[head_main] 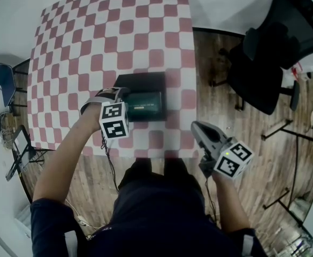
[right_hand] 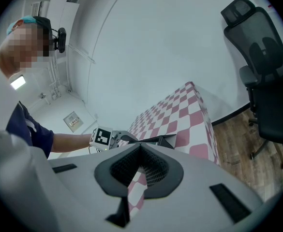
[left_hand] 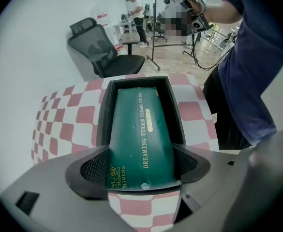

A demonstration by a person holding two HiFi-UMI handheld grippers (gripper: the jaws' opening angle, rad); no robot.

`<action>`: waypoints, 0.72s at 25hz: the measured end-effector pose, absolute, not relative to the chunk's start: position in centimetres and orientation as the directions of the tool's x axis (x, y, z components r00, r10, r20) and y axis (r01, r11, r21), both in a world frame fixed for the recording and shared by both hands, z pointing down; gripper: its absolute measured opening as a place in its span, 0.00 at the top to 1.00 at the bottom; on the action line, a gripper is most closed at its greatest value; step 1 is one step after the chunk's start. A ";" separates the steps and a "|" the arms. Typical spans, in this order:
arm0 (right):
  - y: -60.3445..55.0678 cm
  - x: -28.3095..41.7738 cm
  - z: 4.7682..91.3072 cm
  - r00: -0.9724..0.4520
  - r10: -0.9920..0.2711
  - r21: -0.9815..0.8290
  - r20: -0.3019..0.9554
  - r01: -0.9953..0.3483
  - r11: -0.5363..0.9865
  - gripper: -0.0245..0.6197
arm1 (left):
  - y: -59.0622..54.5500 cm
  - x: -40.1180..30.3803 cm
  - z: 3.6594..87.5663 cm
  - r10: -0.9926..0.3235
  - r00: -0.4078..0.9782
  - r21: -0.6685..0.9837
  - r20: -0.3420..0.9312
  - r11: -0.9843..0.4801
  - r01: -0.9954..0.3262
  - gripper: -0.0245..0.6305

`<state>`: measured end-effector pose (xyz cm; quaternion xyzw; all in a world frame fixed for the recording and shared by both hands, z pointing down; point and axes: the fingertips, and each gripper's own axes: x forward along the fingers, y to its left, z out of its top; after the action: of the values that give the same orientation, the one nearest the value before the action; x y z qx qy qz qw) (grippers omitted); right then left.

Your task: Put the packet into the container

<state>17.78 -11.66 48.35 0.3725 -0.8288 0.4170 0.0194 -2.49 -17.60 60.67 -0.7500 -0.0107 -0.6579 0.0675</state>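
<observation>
The left hand-held gripper (left_hand: 142, 166) pinches the green packet (left_hand: 139, 124) lying in the black container (left_hand: 178, 108) and probably should let go next; the right hand-held gripper (right_hand: 140, 170) is closed, empty.

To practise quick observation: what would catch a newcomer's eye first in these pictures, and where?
A red checked tablecloth fills the upper head view. Near its front edge the left gripper is shut on a green packet in a black container. The right gripper hangs shut off the cloth.
</observation>
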 end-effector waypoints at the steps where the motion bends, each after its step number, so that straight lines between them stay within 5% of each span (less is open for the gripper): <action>1: -11.6 17.7 48.3 -0.723 -0.600 -0.676 0.343 -0.633 0.377 0.94 | -17.6 -2.5 60.7 -0.074 0.133 -0.088 0.988 -0.991 0.105 0.33; 18: -11.8 15.6 46.8 -0.739 -0.586 -0.652 0.332 -0.629 0.424 0.94 | -17.9 -2.1 56.8 -0.119 0.280 -0.129 0.953 -0.991 0.021 0.33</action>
<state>15.62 -11.80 46.80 0.3603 -0.8433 0.3980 0.0270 -2.15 -17.93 56.81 -0.7980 0.0306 -0.5990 0.0581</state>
